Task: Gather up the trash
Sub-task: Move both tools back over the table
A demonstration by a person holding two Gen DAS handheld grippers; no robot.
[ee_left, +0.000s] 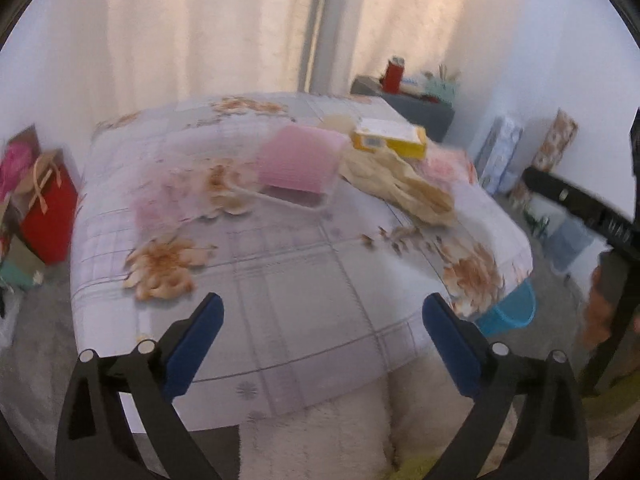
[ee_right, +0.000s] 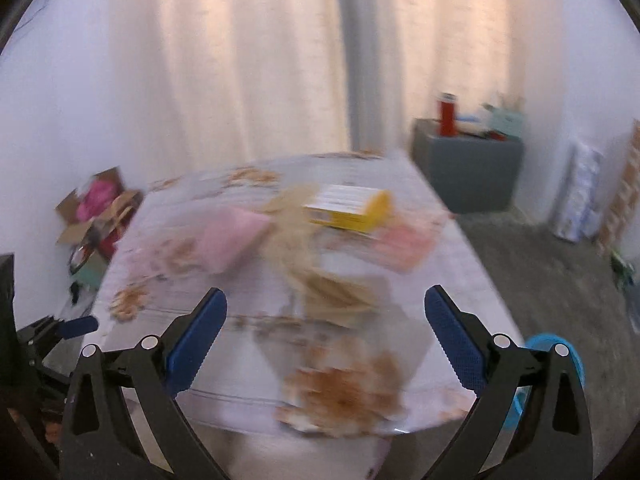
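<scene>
No text can be read with certainty. Dark printed marks are seen on the white face of the yellow cardboard box on the floral-clothed table, but they are blurred in both views.

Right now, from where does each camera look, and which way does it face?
Left wrist: above the near table edge, facing the far curtain; own open left gripper shows, right gripper at right.
Right wrist: similar, further right; own open right gripper shows.
Shared: yellow box, blue bin.
</scene>
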